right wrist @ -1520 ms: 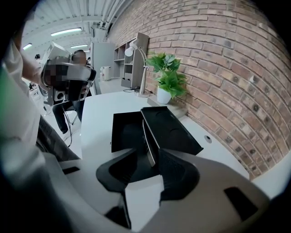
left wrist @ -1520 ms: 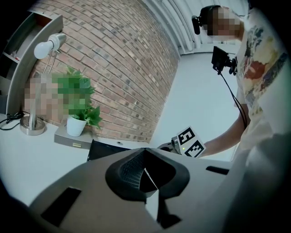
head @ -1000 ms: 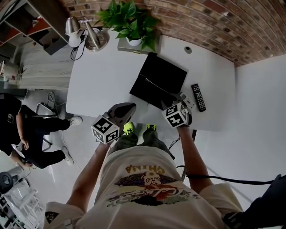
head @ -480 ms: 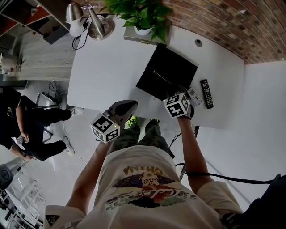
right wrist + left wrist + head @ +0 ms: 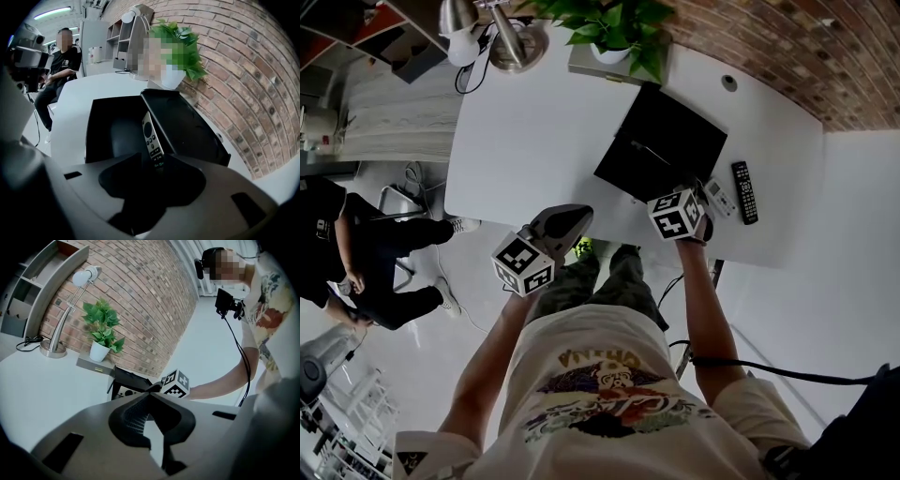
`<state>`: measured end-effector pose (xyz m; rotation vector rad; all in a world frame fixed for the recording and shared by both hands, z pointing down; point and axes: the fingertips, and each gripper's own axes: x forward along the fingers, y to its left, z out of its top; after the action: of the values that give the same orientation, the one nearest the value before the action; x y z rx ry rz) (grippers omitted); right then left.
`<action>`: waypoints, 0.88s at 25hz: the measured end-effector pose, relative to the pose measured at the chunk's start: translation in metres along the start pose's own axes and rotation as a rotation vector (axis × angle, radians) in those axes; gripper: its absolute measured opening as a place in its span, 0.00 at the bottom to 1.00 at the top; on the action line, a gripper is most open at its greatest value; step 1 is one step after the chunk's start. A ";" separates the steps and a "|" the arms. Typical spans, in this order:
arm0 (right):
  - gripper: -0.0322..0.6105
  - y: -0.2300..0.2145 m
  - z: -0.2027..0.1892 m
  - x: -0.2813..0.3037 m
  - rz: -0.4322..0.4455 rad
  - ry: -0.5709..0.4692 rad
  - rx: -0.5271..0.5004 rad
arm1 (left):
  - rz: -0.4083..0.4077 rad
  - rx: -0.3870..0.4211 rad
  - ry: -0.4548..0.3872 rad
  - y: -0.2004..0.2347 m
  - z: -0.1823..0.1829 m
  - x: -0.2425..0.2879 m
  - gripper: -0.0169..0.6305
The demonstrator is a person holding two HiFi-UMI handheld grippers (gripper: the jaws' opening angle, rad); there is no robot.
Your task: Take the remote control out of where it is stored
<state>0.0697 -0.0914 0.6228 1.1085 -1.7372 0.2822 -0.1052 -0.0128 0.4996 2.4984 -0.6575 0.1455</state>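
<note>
a slim pale remote control point(image 5: 151, 136) is seen inside the open black box point(image 5: 661, 155). it is propped along the edge where the tray meets the raised lid, buttons turned outwards, and it has not been lifted out.

the right gripper point(image 5: 153, 164) is held steeply downwards over the near edge of the box, so that the remote's lower end is framed between its jaws. the jaws are kept apart and no pressure on the remote can be made out, so nothing is judged to be gripped yet. the tilt is probably chosen so that the remote's narrow sides can be met squarely.

the left gripper point(image 5: 150, 397) is held off the near left corner of the box. its jaws are brought together on nothing, and it is presumably parked out of the way or kept ready to steady the box.

a black remote point(image 5: 743, 192) and a pale remote point(image 5: 719, 198) are laid on the white table point(image 5: 516, 141), just to the right of the box.
</note>
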 end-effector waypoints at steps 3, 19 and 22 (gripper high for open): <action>0.28 -0.004 0.003 0.000 -0.015 -0.003 -0.009 | -0.005 -0.007 0.002 -0.002 -0.003 -0.002 0.02; 0.28 0.012 0.010 -0.012 0.064 -0.020 -0.051 | -0.018 -0.018 0.002 -0.001 -0.005 -0.001 0.02; 0.29 0.020 0.008 -0.004 0.122 -0.015 -0.061 | -0.009 -0.026 0.001 0.000 -0.007 -0.004 0.02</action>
<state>0.0496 -0.0833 0.6213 0.9651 -1.8181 0.2941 -0.1084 -0.0078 0.5042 2.4758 -0.6436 0.1335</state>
